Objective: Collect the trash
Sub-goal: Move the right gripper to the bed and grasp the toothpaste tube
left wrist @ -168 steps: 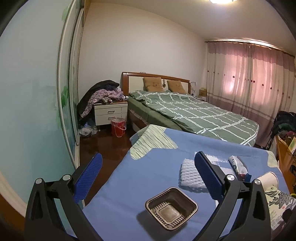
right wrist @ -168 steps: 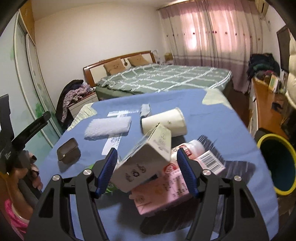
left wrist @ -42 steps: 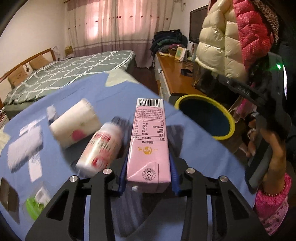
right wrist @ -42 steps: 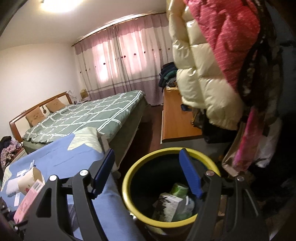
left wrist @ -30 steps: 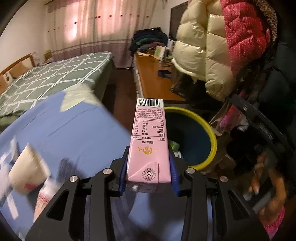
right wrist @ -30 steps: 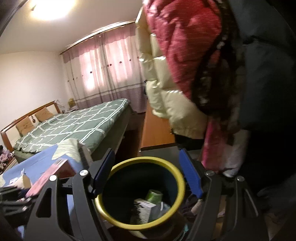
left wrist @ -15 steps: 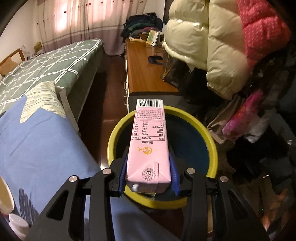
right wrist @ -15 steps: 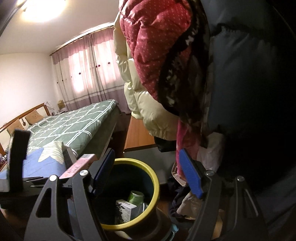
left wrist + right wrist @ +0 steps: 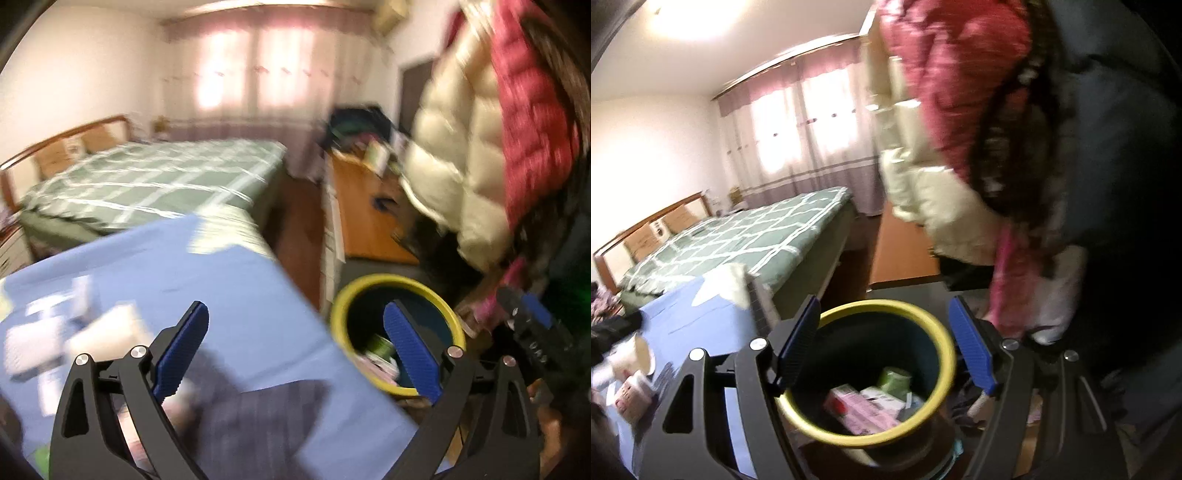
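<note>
A yellow-rimmed dark bin point(image 9: 945, 354) stands on the floor beside the blue-covered table point(image 9: 240, 295). The pink carton point(image 9: 864, 410) lies inside it with a white box and a green item. My left gripper point(image 9: 295, 343) is over the table's corner, left of the bin point(image 9: 454, 325); its jaws are opening wide and nothing is between them. My right gripper point(image 9: 882, 347) hangs above the bin's mouth, open and empty. On the table remain a paper cup point(image 9: 635, 354), a small white bottle point(image 9: 631, 398) and blurred white scraps point(image 9: 44, 328).
A green checked bed point(image 9: 147, 184) fills the room behind the table. A wooden desk point(image 9: 369, 221) runs along the right. Puffy cream and red coats point(image 9: 480, 147) hang just over the bin. Dark floor point(image 9: 299, 236) lies between bed and desk.
The left gripper has let go of the pink carton over the bin and swung back left toward the table. The carton now lies in the bin. The right gripper stayed above the bin.
</note>
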Tool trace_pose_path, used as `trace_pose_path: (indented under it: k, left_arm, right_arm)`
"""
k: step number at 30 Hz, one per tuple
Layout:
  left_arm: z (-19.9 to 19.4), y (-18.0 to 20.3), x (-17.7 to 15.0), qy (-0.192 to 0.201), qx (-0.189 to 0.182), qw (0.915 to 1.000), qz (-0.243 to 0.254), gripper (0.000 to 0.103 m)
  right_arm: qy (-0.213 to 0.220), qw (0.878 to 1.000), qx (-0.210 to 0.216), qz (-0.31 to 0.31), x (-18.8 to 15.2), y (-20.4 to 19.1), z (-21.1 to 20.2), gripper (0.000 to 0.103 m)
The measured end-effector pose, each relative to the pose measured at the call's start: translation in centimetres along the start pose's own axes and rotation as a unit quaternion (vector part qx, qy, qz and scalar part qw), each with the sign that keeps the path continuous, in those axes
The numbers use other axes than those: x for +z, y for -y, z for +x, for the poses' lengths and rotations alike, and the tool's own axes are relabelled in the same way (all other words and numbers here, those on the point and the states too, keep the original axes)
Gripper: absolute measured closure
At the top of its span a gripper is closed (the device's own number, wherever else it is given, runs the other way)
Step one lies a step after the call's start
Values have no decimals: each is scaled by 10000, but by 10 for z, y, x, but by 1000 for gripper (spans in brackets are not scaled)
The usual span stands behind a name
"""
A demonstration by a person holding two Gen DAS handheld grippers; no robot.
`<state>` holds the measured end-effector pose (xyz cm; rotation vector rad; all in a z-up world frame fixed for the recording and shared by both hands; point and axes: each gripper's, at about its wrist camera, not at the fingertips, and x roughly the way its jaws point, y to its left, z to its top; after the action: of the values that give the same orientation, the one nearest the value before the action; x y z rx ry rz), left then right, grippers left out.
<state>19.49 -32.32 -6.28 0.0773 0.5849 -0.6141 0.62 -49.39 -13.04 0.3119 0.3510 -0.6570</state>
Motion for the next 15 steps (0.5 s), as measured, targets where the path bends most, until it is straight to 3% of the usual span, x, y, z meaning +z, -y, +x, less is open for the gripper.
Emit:
trace_pose_path:
  k: [3,7,10,15]
  left_arm:
    - [-37,-46,-7,336,420,9980,-325,6]
    - [-85,-116,-27,665,1263,9871,-721,6]
    - [-120,-167,-44,917,2035,9701,-957,5]
    - [-156,-242,-71,1109,2955,9398,-1310,5]
  right_arm:
    - [-67,9995,239,-172,-3,-25,1,35]
    - [-193,9970,614,-434,-8,-65,1,35]
    - [-268,9936,871,-663,-13,-97,1,35]
    - [-517,9825,1480,-1003,-19,-156,3,35]
